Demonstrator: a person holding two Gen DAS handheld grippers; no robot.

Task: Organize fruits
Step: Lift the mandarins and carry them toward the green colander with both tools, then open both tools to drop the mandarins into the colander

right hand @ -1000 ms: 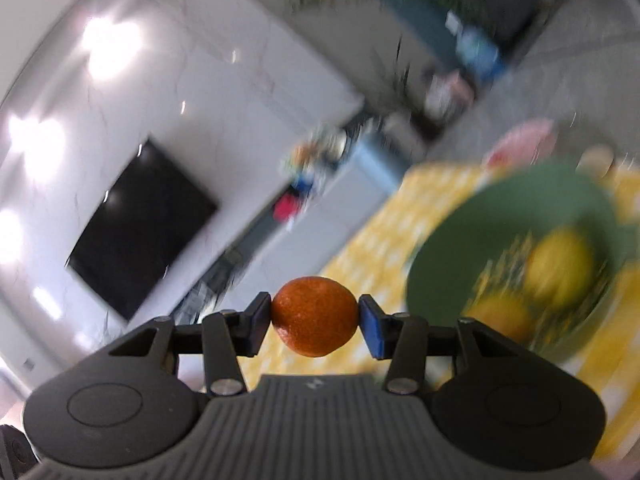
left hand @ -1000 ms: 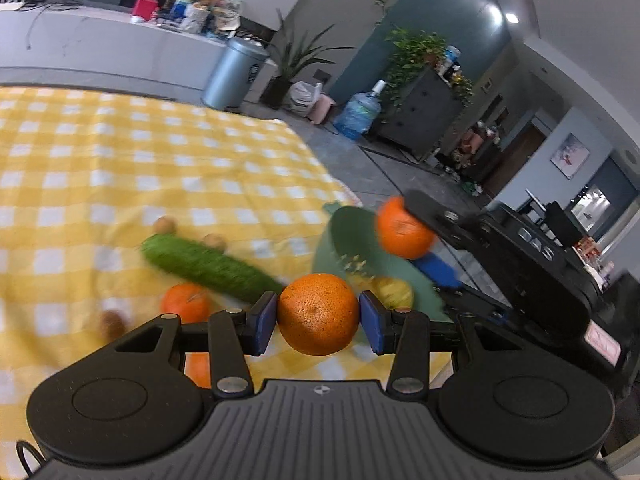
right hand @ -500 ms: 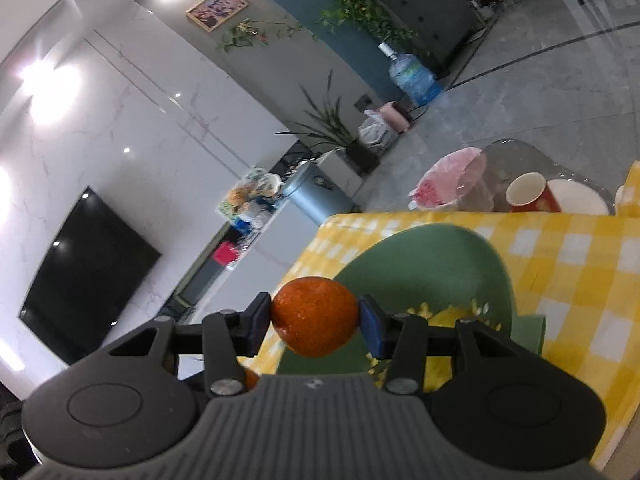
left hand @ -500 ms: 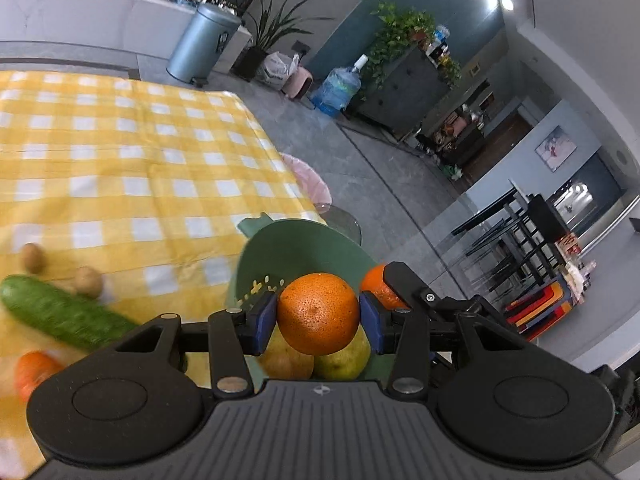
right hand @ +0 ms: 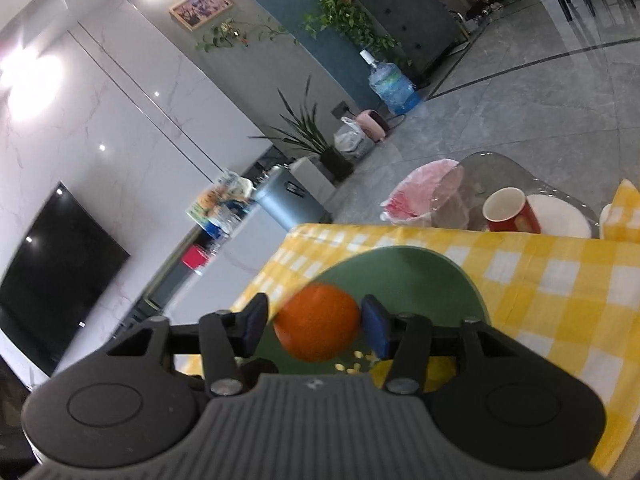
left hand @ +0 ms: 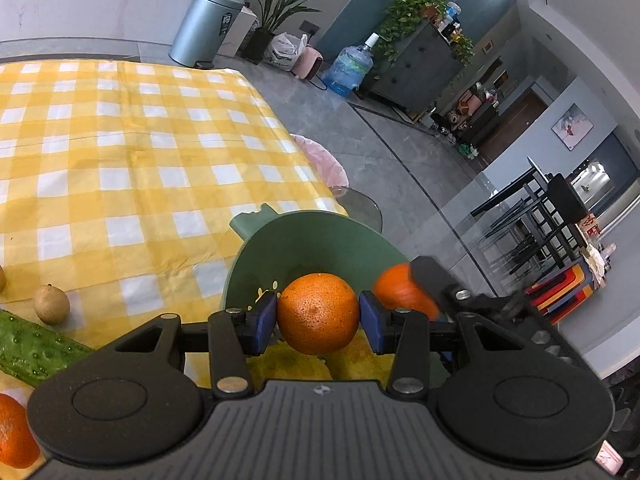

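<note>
Two oranges over the green bowl

The table has a yellow checked cloth, and the green bowl sits at its 3 o'clock edge. The left gripper squeezes an orange above the bowl. The right gripper is letting go: its fingers are spreading, with a small orange loose between them.

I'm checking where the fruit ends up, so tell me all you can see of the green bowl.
The green bowl is a matte, plastic-looking dish with a smooth rim and a small tab handle on its far edge. It sits on the yellow checked tablecloth near the table's corner. Yellow fruit lies inside, partly hidden. The left gripper holds an orange over it; the right gripper, jaws opening, has a smaller orange between its pads above the bowl.
</note>
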